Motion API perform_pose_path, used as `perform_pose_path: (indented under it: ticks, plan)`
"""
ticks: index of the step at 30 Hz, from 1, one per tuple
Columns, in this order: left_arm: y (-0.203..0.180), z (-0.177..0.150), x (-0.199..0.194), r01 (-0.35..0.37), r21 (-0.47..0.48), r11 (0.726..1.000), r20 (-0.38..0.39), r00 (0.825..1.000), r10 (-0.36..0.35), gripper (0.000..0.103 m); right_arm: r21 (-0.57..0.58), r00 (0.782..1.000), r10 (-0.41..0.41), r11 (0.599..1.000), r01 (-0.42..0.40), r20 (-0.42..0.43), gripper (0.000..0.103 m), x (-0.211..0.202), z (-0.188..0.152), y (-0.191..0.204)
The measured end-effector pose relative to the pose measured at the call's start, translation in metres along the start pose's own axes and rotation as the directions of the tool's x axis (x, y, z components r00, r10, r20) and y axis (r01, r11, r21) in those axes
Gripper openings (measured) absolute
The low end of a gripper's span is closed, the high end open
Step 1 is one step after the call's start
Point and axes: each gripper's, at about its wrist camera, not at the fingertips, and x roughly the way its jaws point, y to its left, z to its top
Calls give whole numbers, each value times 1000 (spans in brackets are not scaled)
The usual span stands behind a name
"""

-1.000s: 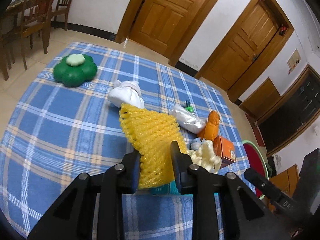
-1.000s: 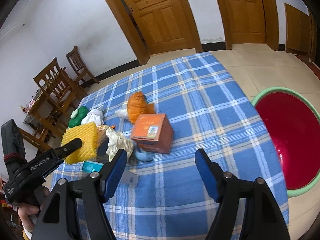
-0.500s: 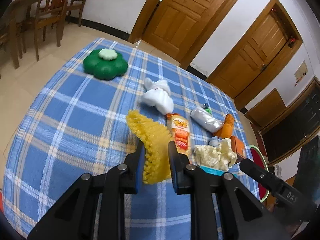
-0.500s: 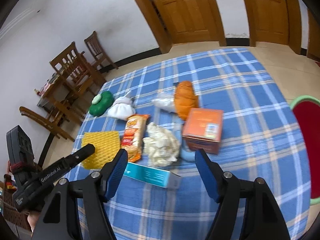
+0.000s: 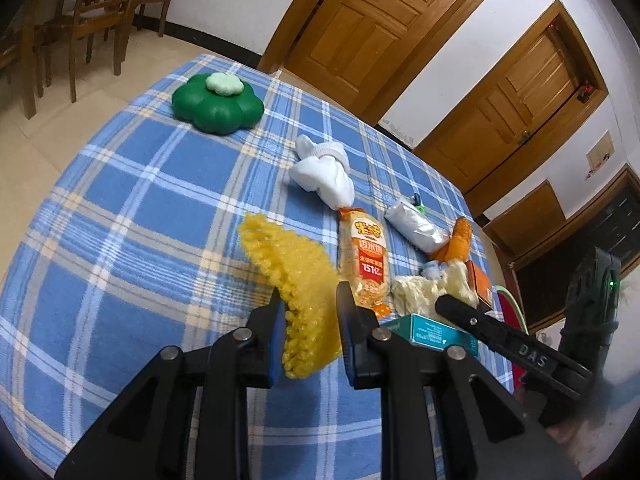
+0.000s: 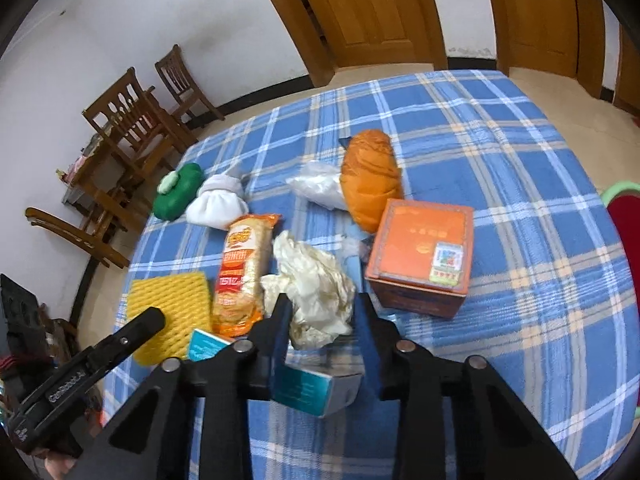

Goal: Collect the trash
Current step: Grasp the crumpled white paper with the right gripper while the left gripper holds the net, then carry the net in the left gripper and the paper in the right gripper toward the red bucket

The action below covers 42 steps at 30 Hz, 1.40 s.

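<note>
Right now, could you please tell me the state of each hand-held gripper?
Left hand-held gripper: closed on the yellow foam net.
Right hand-held gripper: around the teal box; grip cannot be told.

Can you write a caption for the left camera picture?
Left gripper pinches yellow foam netting above a blue checked tablecloth strewn with trash.

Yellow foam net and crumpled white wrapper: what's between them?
The orange cracker packet lies between the yellow foam net and crumpled white wrapper, clearest in the right wrist view.
</note>
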Motion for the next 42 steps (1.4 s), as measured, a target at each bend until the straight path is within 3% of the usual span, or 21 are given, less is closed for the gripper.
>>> perform_pose_path:
  ticks: [4, 12, 20, 42]
  plan:
    - [-2, -1, 5, 7, -4, 1000, -7, 1000, -7, 22, -5, 1000, -5, 1000, 5, 7, 25, 0, -3, 0]
    - [-7, 0, 14, 29, -3, 1000, -8, 1000, -29, 22, -5, 998, 1, 1000, 0, 57, 21, -12, -3, -3]
    - [-10, -1, 8, 66, -4, 998, 5, 998, -66, 11, -1, 992, 14, 1000, -14, 128, 21, -38, -2, -9]
    - [-50, 4, -42, 133, 72, 989, 106, 985, -140, 11, 38, 946, 34, 998, -49, 323, 21, -129, -8, -36]
